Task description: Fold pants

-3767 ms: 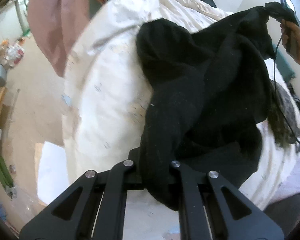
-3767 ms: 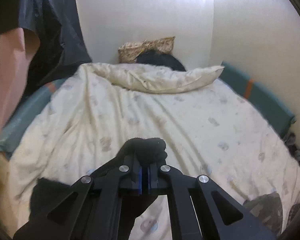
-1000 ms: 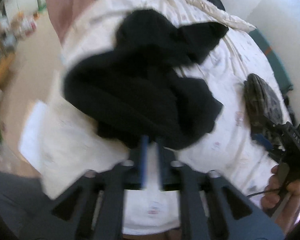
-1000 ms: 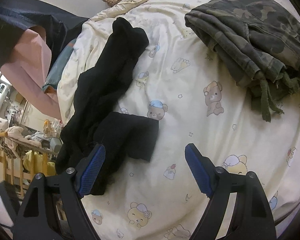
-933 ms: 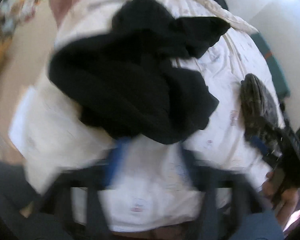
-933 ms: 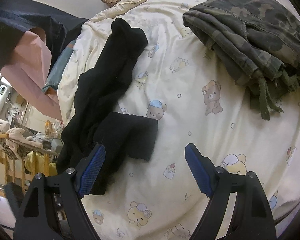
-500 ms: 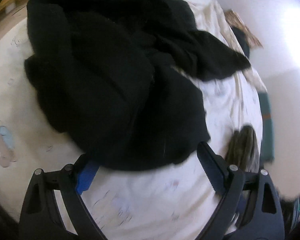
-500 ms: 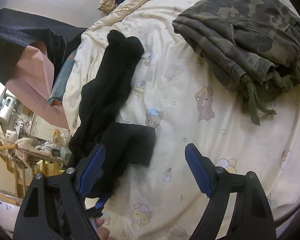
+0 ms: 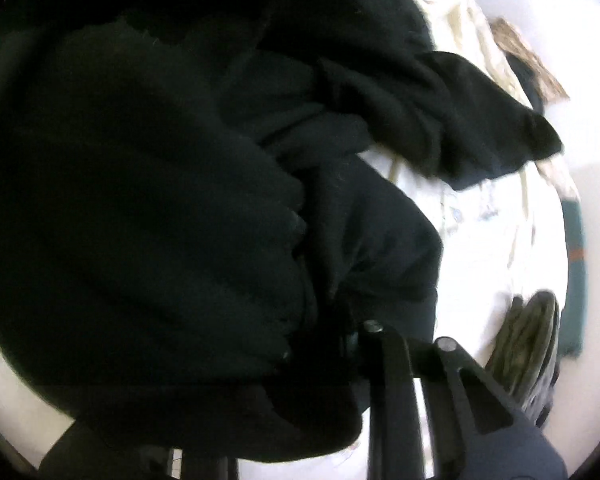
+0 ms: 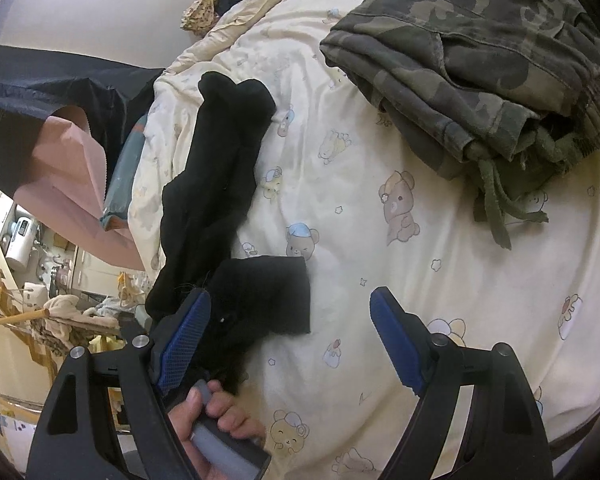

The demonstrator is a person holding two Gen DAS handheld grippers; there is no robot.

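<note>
The black pants (image 10: 216, 184) lie crumpled along the left side of the bed (image 10: 440, 280), one leg stretching toward the pillows. The left tool (image 9: 340, 332) is closing on the pants' near edge, with cloth bunched between its jaws, and a hand (image 10: 216, 424) holds its grey handle. The right tool (image 10: 290, 332) hovers over the bear-print sheet, jaws spread wide and empty. Folded camouflage pants (image 10: 480, 52) sit far right.

Black pants (image 10: 216, 184) rumpled, stretched lengthwise along left side of bear-print bed, one leg end folded across
</note>
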